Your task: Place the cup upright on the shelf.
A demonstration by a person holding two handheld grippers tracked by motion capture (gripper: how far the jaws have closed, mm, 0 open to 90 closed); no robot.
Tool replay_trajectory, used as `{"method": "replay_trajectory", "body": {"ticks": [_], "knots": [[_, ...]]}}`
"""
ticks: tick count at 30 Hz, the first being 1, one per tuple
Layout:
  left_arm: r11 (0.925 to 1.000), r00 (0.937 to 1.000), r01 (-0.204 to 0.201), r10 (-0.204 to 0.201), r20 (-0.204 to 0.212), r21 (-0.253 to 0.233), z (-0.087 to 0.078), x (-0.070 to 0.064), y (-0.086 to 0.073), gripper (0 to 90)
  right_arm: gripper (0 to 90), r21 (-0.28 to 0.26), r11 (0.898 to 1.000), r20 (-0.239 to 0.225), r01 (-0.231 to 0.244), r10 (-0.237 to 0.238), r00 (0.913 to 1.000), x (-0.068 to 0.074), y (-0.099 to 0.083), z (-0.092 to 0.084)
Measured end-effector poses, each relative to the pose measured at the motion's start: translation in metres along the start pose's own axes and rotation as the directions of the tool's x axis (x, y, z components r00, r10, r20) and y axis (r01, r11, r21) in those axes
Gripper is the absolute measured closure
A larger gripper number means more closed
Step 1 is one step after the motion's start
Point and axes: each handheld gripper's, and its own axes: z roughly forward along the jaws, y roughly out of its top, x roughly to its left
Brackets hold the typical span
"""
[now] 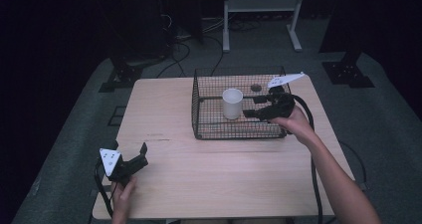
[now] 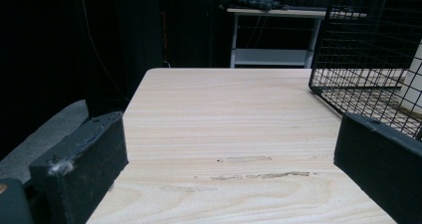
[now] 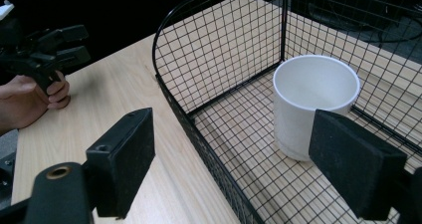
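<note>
White paper cup upright in the black wire basket, right gripper beside it.

Nearest the person, the left gripper rests low at the near left corner of the pale wooden table, jaws spread wide and empty, well apart from the basket. Farther off, the right gripper hangs over the basket's right side, jaws wide and holding nothing; the cup stands just to its left, axis vertical, so the right hand is much the nearer. A small dark round object lies at the basket's far side.

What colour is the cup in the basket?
White. The cup shows best in the right gripper view, standing in the black wire basket.
</note>
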Motion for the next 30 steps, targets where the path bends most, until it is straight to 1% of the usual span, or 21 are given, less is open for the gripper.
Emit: {"method": "replay_trajectory", "body": {"ticks": [3,12,19,21,23,27,30], "knots": [[1.0,1.0,0.0,0.0,0.001,0.0,0.0,0.0,0.0,0.0,17.4,-0.002,1.0,0.001,0.006,-0.006,1.0,0.002,-0.005,-0.005],[1.0,1.0,-0.001,0.001,0.001,-0.002,0.0,0.0,0.0,0.0,17.4,-0.02,1.0,-0.018,0.011,-0.012,0.9998,0.008,-0.026,-0.019],[1.0,1.0,-0.003,0.003,0.001,0.0,0.0,-0.001,0.0,0.0,17.5,-0.026,1.0,-0.012,0.005,-0.005,0.9999,0.009,-0.042,-0.03],[1.0,1.0,-0.002,0.002,0.0,-0.001,0.0,-0.001,0.0,0.0,17.5,-0.027,1.0,-0.003,0.013,-0.013,0.9999,0.01,-0.045,-0.033],[1.0,1.0,-0.002,0.002,0.001,-0.001,0.0,0.0,0.0,0.0,17.5,-0.031,0.999,-0.006,0.007,-0.007,1.0,0.011,-0.048,-0.035],[1.0,1.0,-0.003,0.003,0.001,-0.001,0.0,-0.001,0.0,0.0,17.5,-0.043,0.999,-0.005,0.004,-0.005,1.0,0.013,-0.056,-0.04],[1.0,1.0,-0.005,0.005,0.001,0.0,0.0,-0.001,0.0,0.0,17.5,-0.04,0.999,-0.001,0.005,-0.005,1.0,0.016,-0.064,-0.043]]}}
